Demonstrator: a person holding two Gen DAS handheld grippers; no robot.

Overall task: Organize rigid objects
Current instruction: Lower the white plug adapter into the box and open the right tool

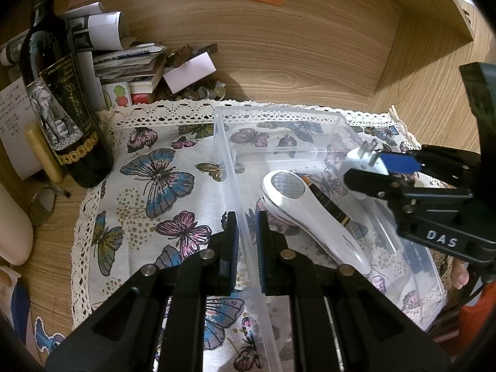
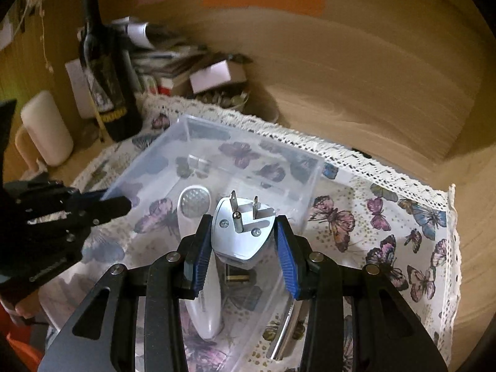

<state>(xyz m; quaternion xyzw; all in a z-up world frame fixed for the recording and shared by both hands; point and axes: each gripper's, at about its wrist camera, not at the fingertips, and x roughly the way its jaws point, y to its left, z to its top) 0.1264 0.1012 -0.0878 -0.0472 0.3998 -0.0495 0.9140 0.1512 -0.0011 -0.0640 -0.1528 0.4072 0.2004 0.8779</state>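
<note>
A clear plastic box with thin, straight walls sits on a butterfly-print cloth edged in white lace, spread over a wood-grain desk. The left gripper has its ribbed blue pads closed nearly together on the box's left wall, one finger inside and one outside. The right gripper clamps a white three-prong plug between its blue pads; the plug is smooth, glossy and roughly triangular, with two flat metal blades, one round pin and two screws on its face, and it hangs above the box interior, over the things inside. In the box lies a long, rounded white handheld device with a round, dimpled silvery head, and just beside it a slim dark pen with gold bands. At the left, off the cloth's corner, stands a dark glass wine bottle with an elephant label, in front of a heap of papers.
</note>
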